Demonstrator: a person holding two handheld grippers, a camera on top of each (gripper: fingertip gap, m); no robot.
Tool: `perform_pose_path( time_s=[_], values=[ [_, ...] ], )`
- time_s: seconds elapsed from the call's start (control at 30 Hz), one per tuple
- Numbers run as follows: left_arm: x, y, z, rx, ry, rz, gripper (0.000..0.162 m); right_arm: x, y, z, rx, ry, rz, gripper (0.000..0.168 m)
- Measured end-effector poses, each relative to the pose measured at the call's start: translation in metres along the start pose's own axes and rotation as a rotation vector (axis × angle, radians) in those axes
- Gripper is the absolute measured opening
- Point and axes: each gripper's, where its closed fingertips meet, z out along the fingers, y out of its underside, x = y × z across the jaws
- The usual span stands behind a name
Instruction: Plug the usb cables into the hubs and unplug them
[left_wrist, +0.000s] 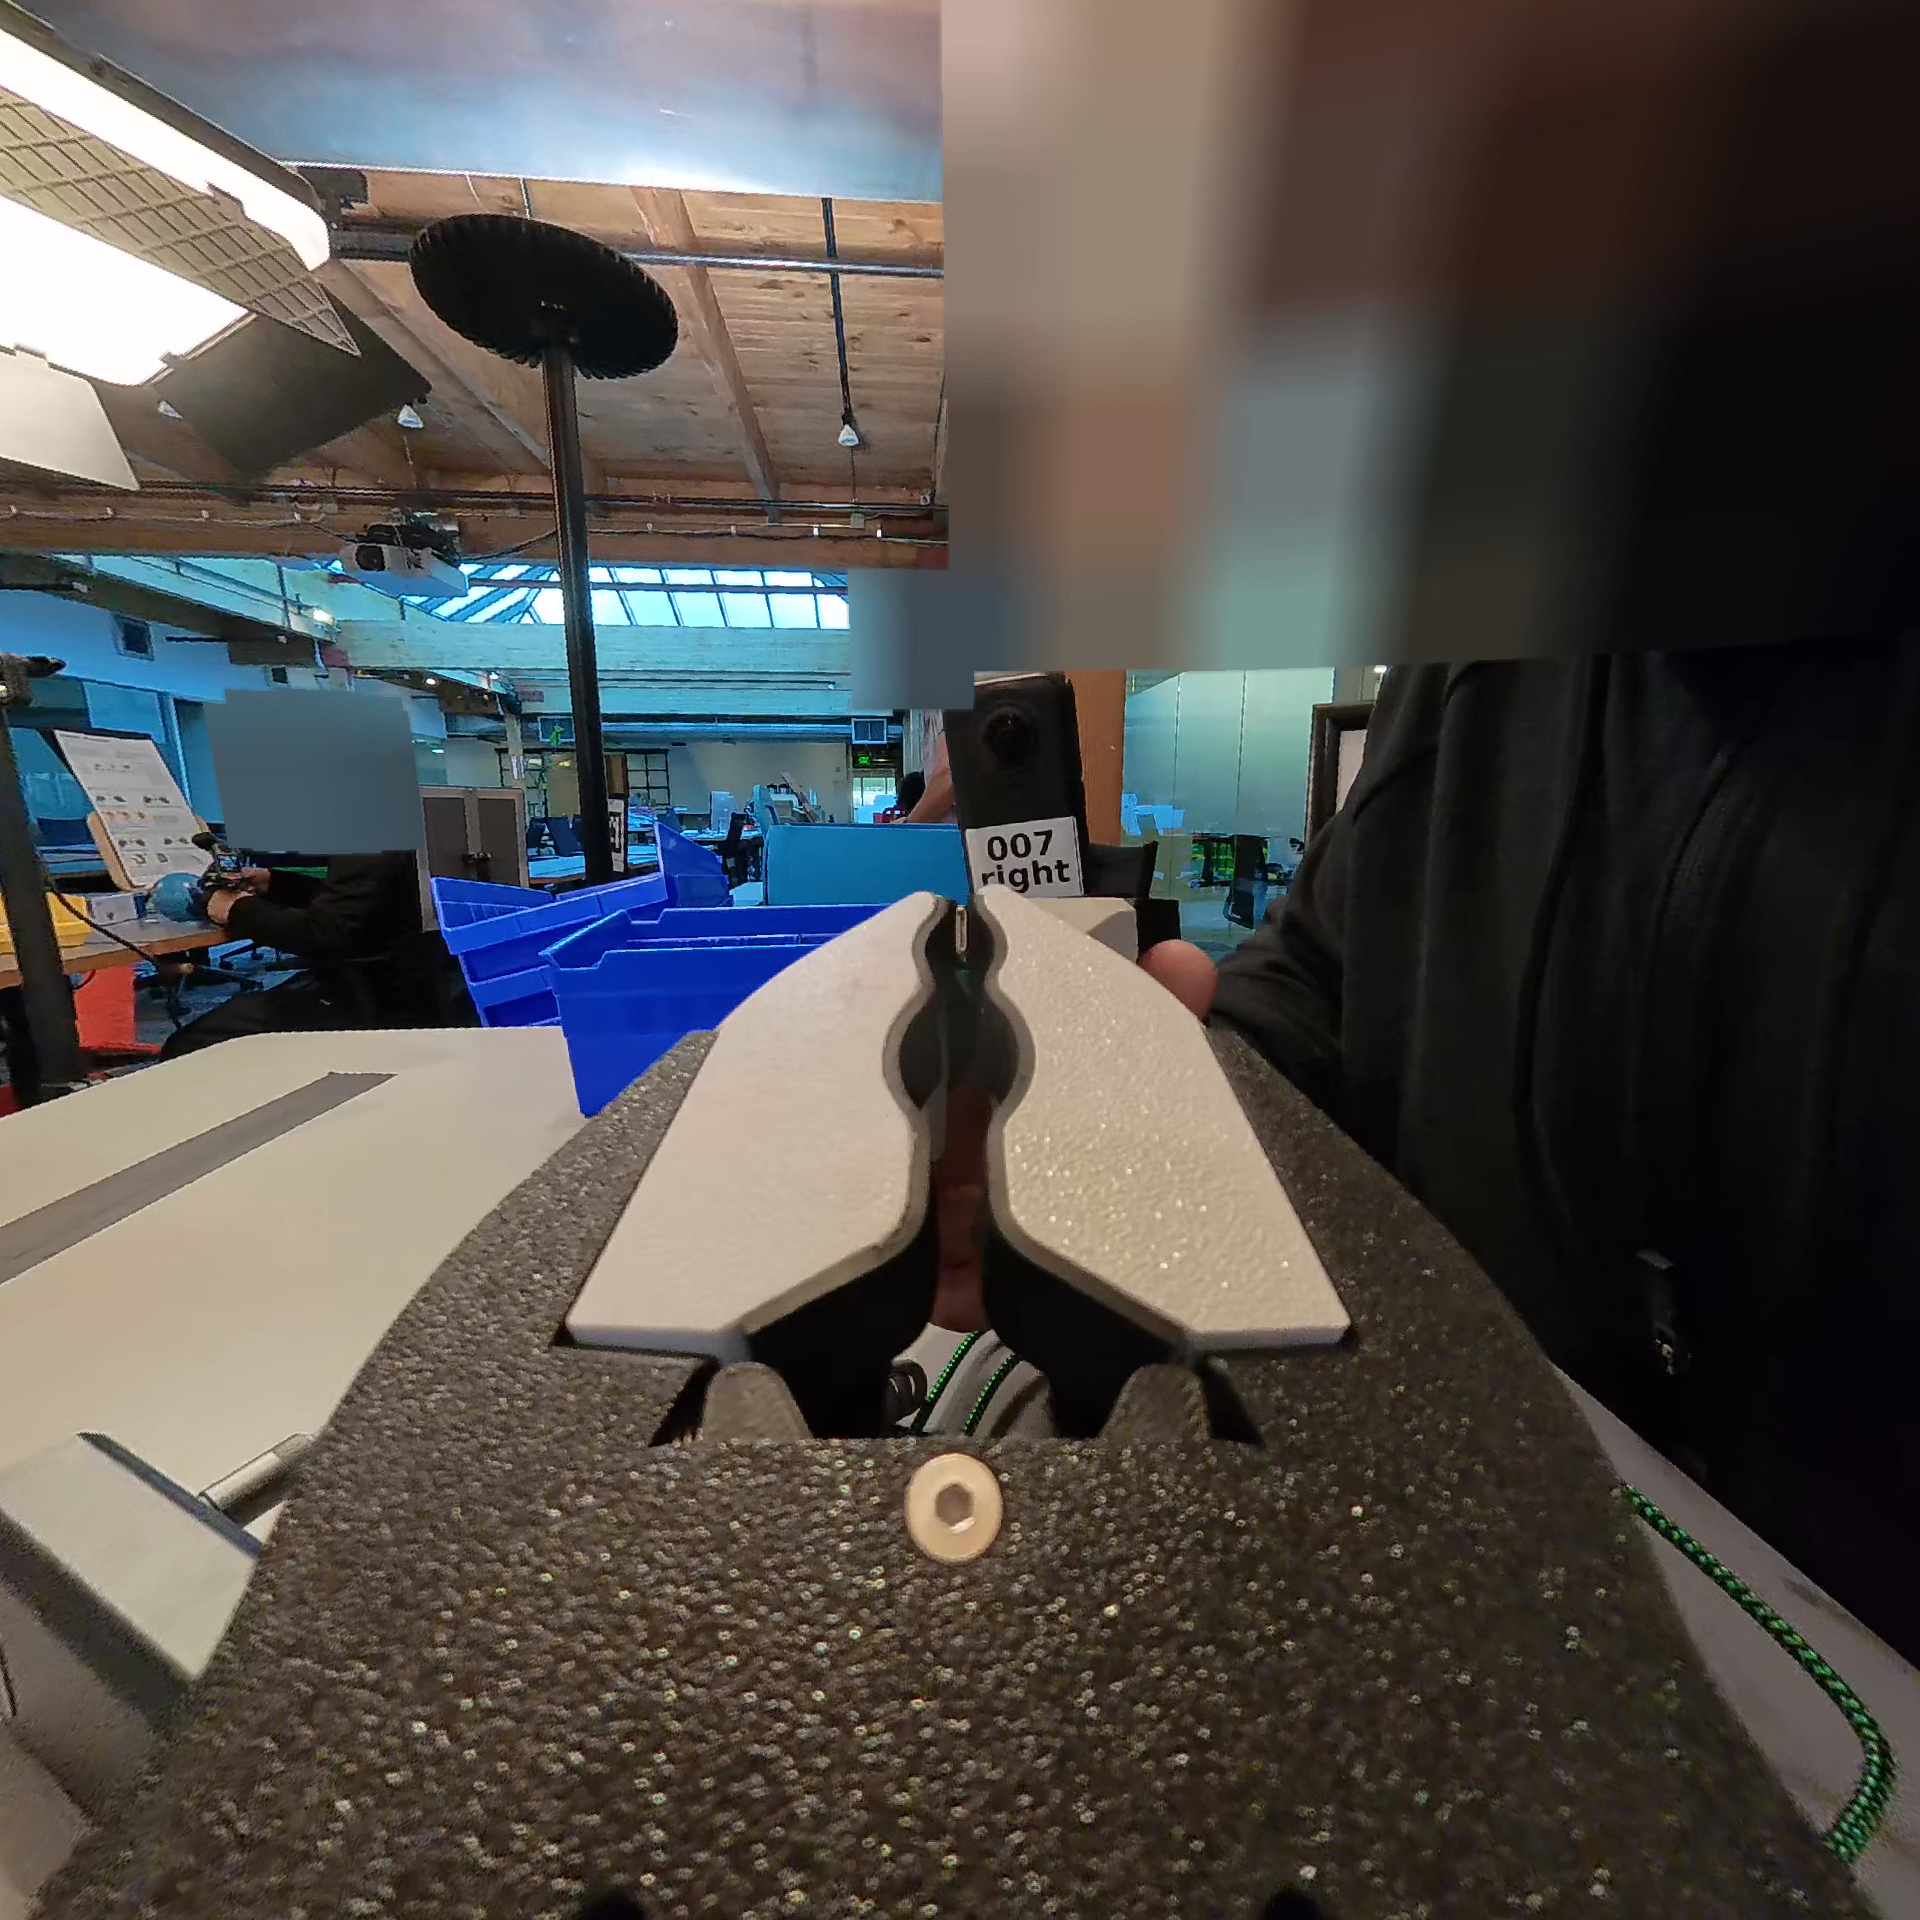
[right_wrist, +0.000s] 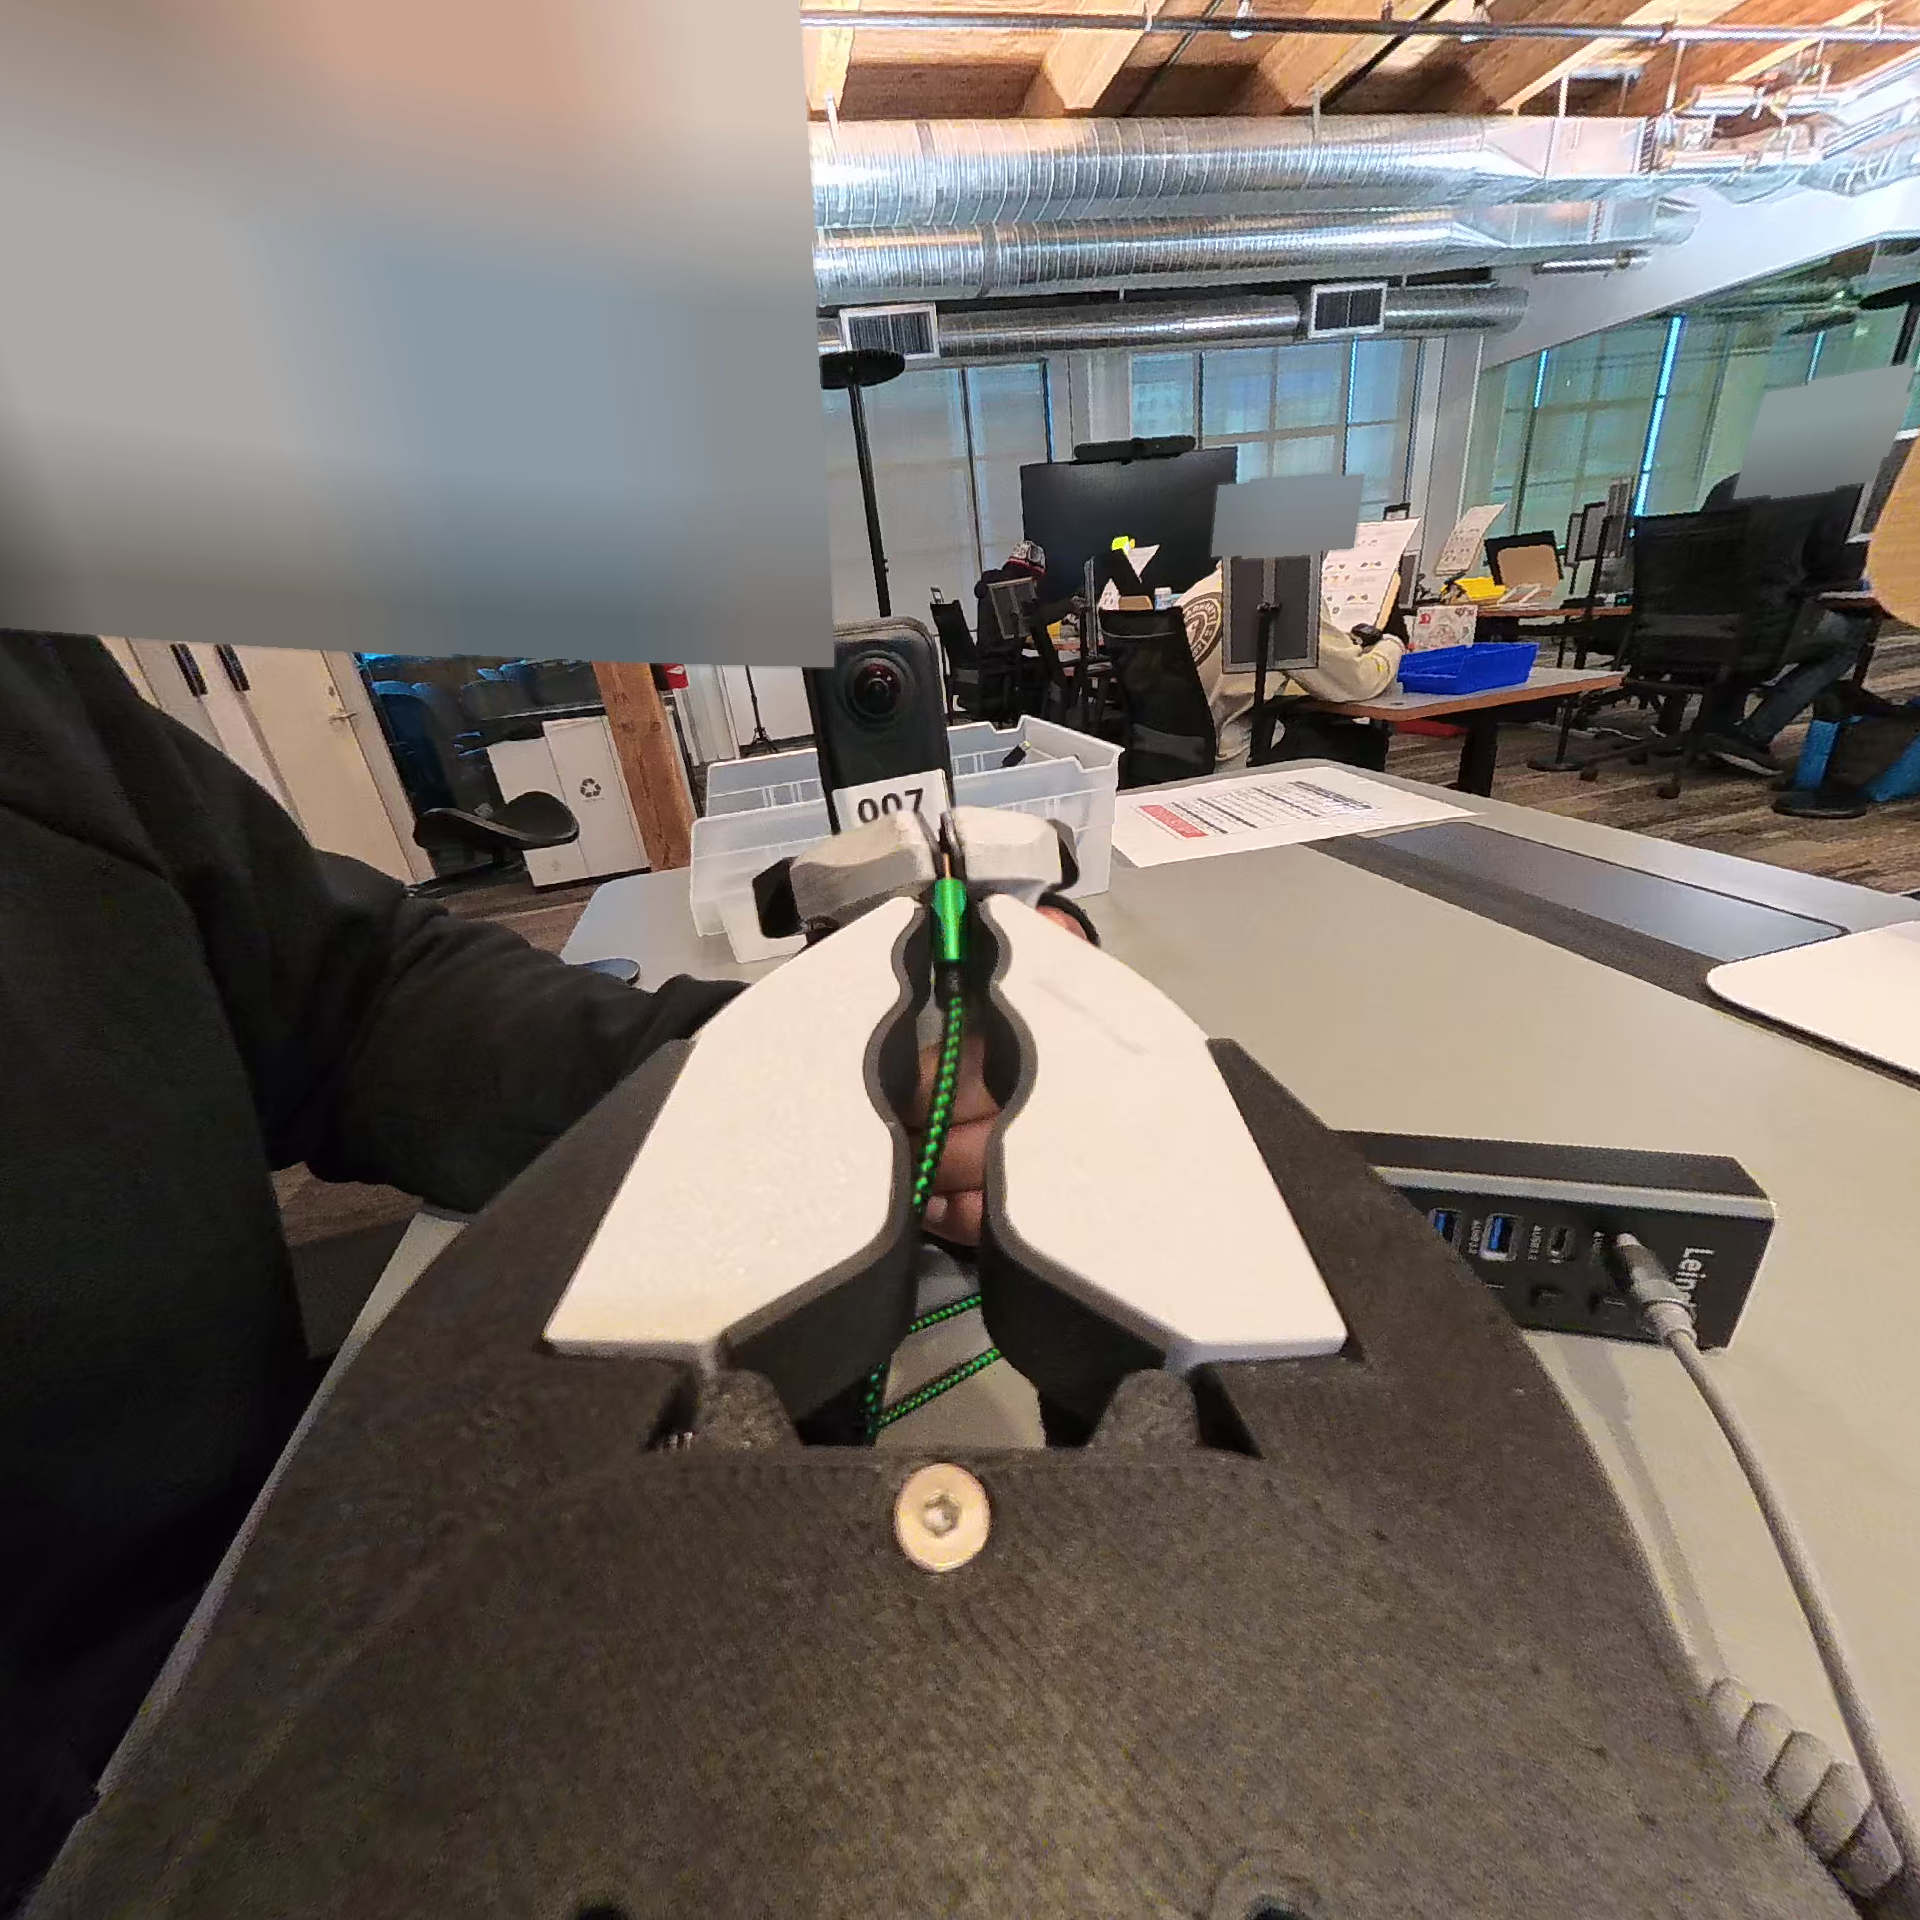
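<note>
The table (right_wrist: 1351, 997) was grey, with a darker strip running across its far part. On it lay a printed sheet (right_wrist: 1288, 816), a clear plastic bin (right_wrist: 1039, 790) at the far edge, and the corner of a white pad (right_wrist: 1829, 987) to the right. The room was an open workshop with a timber ceiling (left_wrist: 727, 343), silver ducts (right_wrist: 1195, 197), large windows and desks where people sat. Blue bins (left_wrist: 665, 966) were stacked beyond the table in the left wrist view, with a black pole lamp (left_wrist: 577, 582) behind them.

The hub (right_wrist: 1590, 1247), a black bar with blue ports on its front face, lay on the table just right of the right claw. A grey cable (right_wrist: 1745, 1475) was plugged into its right end and ran toward the camera.

The green cable (right_wrist: 935, 1112), braided green and black, ended in a green plug (right_wrist: 951, 920) with a metal tip. The right claw (right_wrist: 951, 940) was clamped on that plug, and the braid ran back between its fingers and down under the body. The left claw (left_wrist: 961, 935) faced it tip to tip and was closed on the metal tip, which showed as a thin sliver between its fingertips. The plug was held in the air above the table, apart from the hub. A loop of the same cable lay at the table's near edge in the left wrist view. A person in a dark top (left_wrist: 1610, 1039) stood close behind both claws.
</note>
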Motion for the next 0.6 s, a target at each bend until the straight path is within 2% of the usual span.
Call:
perform_pose_path(
  time_s=[0.6],
  values=[
    [-0.0051,-0.003,-0.0041,0.036,-0.004,-0.04,0.001,0.0034,-0.0011,-0.0017,0.018,0.006,0.027,0.005]
  ],
)
